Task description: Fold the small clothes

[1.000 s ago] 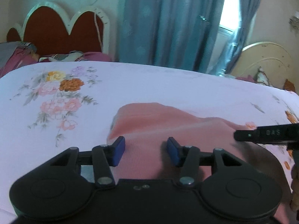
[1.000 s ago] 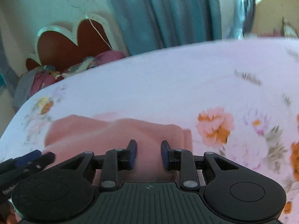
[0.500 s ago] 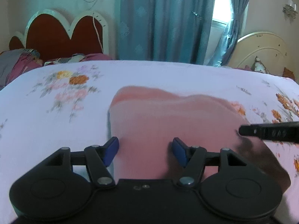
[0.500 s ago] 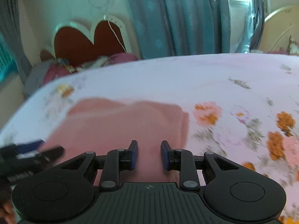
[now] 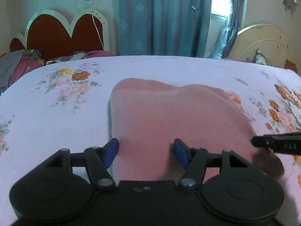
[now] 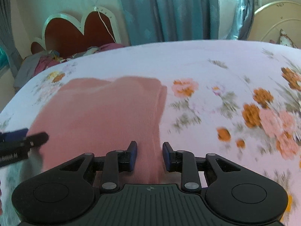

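A pink knit garment (image 5: 169, 116) lies folded flat on the floral bed sheet (image 5: 56, 122). My left gripper (image 5: 145, 146) hovers over its near left part, open, with its blue pads wide apart and the cloth lying loose below them. In the right wrist view the same garment (image 6: 105, 109) fills the left half. My right gripper (image 6: 149, 150) stands over its near right edge with a narrow gap between the pads, which press on nothing. Each gripper shows in the other's view: the right gripper (image 5: 278, 145) and the left gripper (image 6: 24, 141).
The white sheet with flower prints (image 6: 244, 103) spreads out to the right of the garment. A red heart-shaped headboard (image 5: 62, 33) and a heap of clothes (image 5: 17, 64) stand at the back left, blue curtains (image 5: 163, 18) behind, a cream headboard (image 5: 263, 43) at the back right.
Both grippers have drawn back from the pink garment, so more of it shows. The left jaws have spread wider. The right jaws keep the same gap. The garment stays flat on the bed.
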A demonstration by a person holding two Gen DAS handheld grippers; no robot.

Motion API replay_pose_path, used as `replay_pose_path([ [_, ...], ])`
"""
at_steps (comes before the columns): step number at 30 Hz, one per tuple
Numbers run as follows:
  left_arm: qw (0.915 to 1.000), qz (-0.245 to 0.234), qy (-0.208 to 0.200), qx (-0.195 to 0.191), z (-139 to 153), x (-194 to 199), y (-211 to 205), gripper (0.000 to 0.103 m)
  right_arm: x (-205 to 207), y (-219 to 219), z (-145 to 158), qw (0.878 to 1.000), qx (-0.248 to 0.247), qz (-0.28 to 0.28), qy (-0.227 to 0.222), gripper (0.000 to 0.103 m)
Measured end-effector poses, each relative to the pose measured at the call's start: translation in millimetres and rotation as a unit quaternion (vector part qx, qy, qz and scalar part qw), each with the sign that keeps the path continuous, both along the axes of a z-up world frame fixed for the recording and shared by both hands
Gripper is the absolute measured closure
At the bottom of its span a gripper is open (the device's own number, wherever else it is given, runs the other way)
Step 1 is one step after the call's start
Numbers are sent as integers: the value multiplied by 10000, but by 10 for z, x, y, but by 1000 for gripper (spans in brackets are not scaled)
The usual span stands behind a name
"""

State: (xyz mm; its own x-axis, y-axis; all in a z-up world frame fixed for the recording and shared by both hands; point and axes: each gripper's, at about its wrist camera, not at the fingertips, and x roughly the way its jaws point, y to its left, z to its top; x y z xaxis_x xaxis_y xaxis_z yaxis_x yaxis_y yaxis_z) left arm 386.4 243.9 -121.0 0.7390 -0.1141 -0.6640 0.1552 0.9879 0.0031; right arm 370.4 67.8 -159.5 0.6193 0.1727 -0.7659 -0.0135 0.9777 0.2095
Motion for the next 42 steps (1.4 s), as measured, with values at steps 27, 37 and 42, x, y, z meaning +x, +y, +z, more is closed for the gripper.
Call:
replay_pose_path([
  [27,9989,229,413,-6,-156,-380,-48,21,-124,-37,-20,9994,-182,-145,265,33],
  [37,9987,381,75,336,227,-945,-285,1,-806,-202,400,9999,114,22,-51,20],
  [42,9983,488,42,326,481,-1396,-388,0,-1247,-190,622,9993,138,299,-178,19],
])
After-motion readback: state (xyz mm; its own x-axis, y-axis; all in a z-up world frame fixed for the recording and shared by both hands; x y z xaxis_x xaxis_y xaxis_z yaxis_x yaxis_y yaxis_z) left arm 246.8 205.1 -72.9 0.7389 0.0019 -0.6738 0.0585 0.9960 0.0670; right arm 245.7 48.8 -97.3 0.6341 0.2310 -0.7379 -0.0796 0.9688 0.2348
